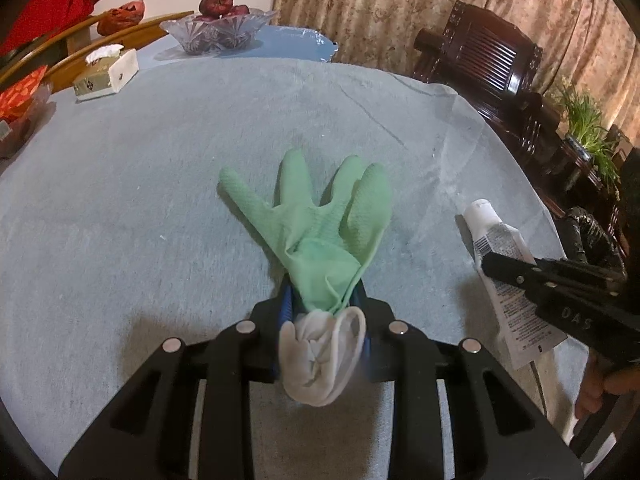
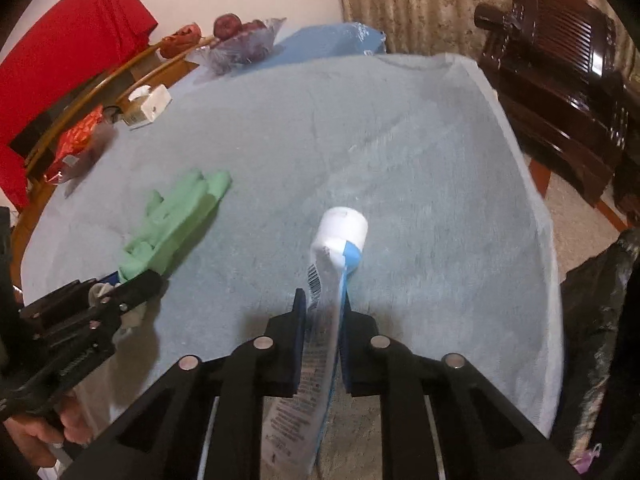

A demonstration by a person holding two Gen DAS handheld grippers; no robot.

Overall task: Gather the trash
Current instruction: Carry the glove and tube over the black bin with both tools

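Both hands are loaded. The left hand-held gripper (image 1: 324, 300) is pinched on the cuff end of a green rubber glove (image 1: 320, 216), whose fingers fan out toward the middle of the frame over the blue-grey cloth on the worktop (image 1: 140, 200); a white lining bunches out behind the jaws. The right hand-held gripper (image 2: 324, 312) is clamped on a flattened white and blue tube (image 2: 332, 264), its cap end pointing up the frame.

Low at the right edge of the right wrist view there is something dark and crinkled, probably a black trash bag (image 2: 600, 300), though it is too dim to be sure.

The glove is held only by its gathered cuff, so a quick swing could let the slack rubber slide free. The tube is slick and thin, gripped across its flat body, so it might twist or slip. The glass fruit bowl (image 1: 220, 30) and tissue box (image 1: 106, 74) in the upper left sit well clear.
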